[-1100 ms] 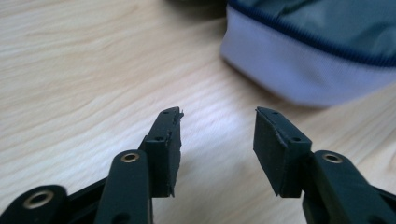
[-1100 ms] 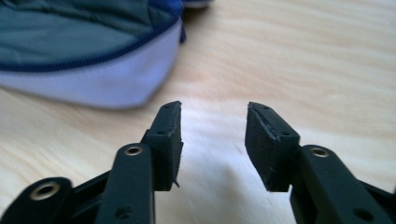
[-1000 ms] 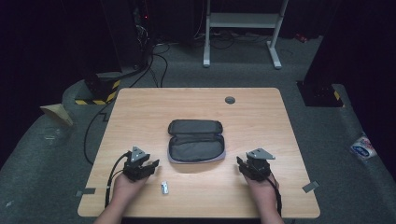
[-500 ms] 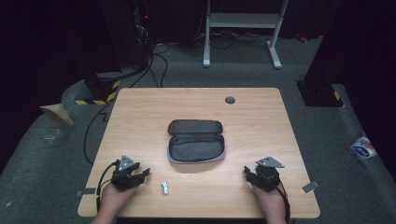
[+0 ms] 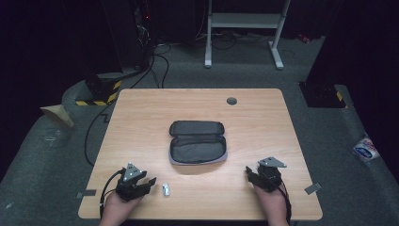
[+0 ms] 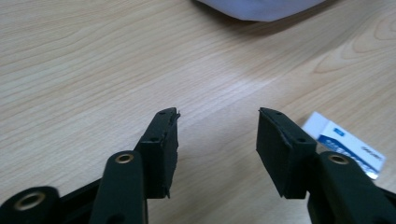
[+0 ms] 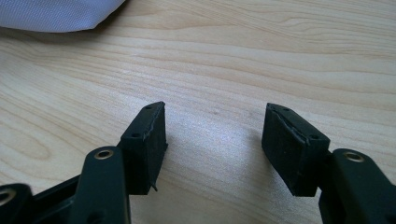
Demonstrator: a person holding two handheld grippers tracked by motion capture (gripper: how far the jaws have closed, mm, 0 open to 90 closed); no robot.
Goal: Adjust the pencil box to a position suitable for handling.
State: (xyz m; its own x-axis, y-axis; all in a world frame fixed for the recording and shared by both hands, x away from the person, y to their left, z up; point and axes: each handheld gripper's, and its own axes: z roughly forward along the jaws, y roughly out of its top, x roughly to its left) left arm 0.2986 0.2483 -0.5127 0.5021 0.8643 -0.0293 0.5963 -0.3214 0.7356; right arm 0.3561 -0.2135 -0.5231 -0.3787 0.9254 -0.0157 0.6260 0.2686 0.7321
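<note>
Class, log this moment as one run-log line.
left gripper: open, empty | right gripper: open, empty | pouch: unzipped, table centre | eraser: beside left gripper

A lab or recording studio, dim and bare

A lone pale wooden counter point(image 5: 141, 122) stands on grey carpet point(image 5: 56, 169) amid black surroundings; cables point(image 5: 157, 61) trail across the floor toward dark equipment point(image 5: 124, 33) beyond the far left corner; yellow-and-black hazard tape point(image 5: 96, 101) marks the floor there; a white metal stand point(image 5: 244, 28) sits behind the far edge; tape scraps point(image 5: 313, 188) lie near the near right corner.
</note>
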